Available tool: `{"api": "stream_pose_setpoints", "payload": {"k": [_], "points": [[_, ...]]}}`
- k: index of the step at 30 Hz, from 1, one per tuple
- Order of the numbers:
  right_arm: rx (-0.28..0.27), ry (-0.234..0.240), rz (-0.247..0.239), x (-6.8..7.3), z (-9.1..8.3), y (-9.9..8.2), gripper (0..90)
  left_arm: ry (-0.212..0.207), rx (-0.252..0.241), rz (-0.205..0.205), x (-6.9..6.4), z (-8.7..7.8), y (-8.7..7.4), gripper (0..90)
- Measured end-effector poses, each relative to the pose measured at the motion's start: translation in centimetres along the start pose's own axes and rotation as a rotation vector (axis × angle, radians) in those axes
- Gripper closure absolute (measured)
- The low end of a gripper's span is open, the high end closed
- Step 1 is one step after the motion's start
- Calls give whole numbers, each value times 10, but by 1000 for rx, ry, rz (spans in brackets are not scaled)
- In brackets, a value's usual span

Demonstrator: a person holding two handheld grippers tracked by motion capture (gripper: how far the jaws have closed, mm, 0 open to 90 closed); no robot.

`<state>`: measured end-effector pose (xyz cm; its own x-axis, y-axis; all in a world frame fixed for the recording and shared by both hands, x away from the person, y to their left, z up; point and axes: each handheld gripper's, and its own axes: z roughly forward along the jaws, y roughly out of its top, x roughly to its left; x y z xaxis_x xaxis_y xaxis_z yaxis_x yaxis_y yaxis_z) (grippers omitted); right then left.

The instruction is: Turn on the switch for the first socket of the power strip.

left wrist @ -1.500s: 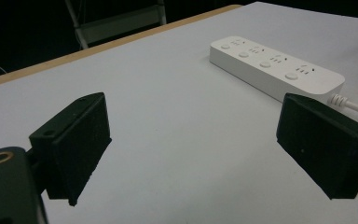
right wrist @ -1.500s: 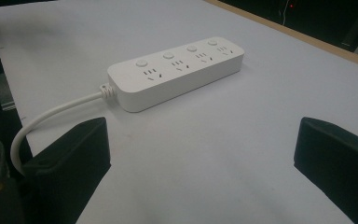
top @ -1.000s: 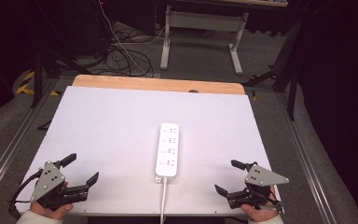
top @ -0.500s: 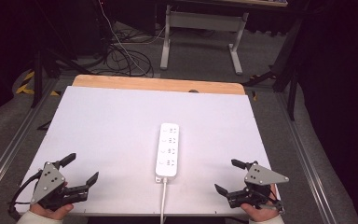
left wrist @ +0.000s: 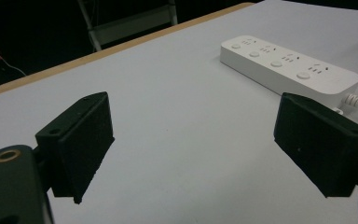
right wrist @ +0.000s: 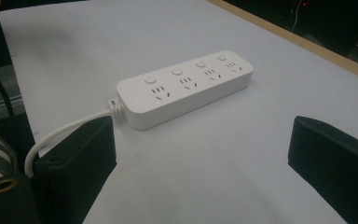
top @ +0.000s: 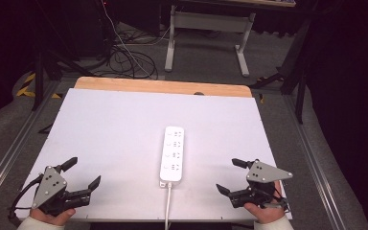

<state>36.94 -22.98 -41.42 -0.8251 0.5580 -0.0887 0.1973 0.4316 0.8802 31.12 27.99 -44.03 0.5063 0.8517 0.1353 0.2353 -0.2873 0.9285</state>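
Note:
A white power strip (top: pixel 172 153) with several sockets and round buttons lies along the middle of the white table top (top: pixel 115 129), its white cable (top: pixel 167 206) running off the near edge. The strip also appears at the upper right in the left gripper view (left wrist: pixel 286 63) and centrally in the right gripper view (right wrist: pixel 186 86). My left gripper (top: pixel 81 173) rests open at the near left corner, well left of the strip, nothing between its jaws. My right gripper (top: pixel 231 176) stands open at the near right, a short way right of the strip, also empty.
A wooden strip (top: pixel 163 86) edges the table's far side. Beyond it on the floor are a grey desk frame (top: pixel 206 33) and tangled cables (top: pixel 124 57). Metal rails (top: pixel 316 163) run along both table sides.

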Motion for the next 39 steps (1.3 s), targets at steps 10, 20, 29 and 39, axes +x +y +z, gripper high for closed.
{"api": "stream_pose_setpoints", "payload": {"k": [10, 20, 29, 39], "points": [[-3, 50, -14, 1, 18, 30, 84, -2, 7, -5, 0, -1, 1, 126], [-4, 87, -45, 8, 34, 51, 88, -9, 20, 3, 0, -1, 1, 133], [-13, 114, -50, 11, 49, 62, 99, -11, 22, -2, -1, 0, 0, 135], [-16, 154, -61, 15, 67, 76, 107, -11, 26, 3, 0, -1, 0, 137]]}}
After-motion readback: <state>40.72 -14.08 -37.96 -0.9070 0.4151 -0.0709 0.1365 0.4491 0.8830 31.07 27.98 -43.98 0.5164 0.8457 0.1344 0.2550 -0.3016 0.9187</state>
